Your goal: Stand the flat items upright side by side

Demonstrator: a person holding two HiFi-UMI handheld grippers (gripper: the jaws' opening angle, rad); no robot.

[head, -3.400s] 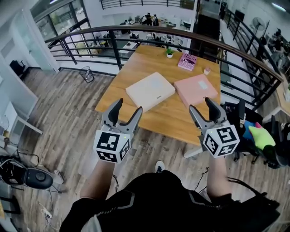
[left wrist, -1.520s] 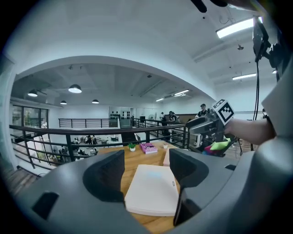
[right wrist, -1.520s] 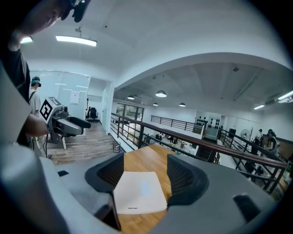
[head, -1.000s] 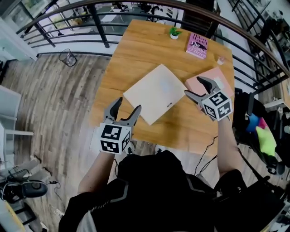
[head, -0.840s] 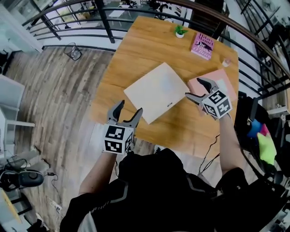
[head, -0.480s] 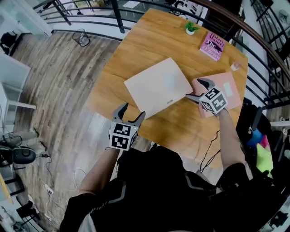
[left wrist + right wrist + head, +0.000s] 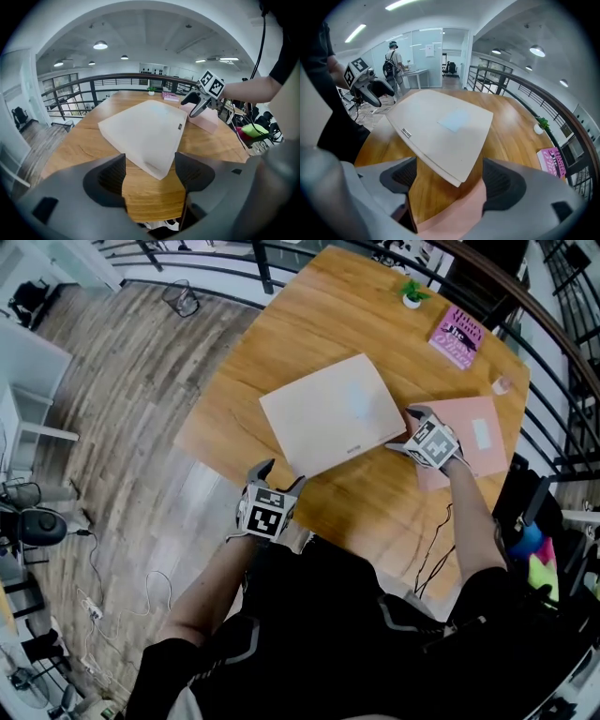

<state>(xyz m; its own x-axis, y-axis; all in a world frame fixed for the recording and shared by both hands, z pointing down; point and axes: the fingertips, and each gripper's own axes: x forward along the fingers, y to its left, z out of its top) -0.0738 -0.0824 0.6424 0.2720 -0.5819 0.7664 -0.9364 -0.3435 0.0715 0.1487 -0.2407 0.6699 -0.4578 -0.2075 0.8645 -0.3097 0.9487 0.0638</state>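
- cream flat case (image 7: 330,426): lies flat at the middle of the bench (image 7: 281,343), not stood up.
- pink flat case (image 7: 473,442): flat at the cream flat case's 3 o'clock, near corners just beside each other.
- right tongs (image 7: 403,429): lower and closer to both cases than a second ago. The jaws have just been opening and now stand wide, with the cream corner and the pink edge between them and neither gripped.
- left tongs (image 7: 281,474): also lower than a second ago, at the cream flat case's 7 o'clock by the bench edge. Jaws apart and empty, with the case corner just ahead.
- pot (image 7: 411,302): at the far bench edge, 1 o'clock from the cream flat case, holding a small green plant.
- pink book (image 7: 458,337): at the pot's 4 o'clock.
- wire bin (image 7: 183,298): on the floor, head view only, contents not discernible.
- standing person (image 7: 391,58): far off, right gripper view only.
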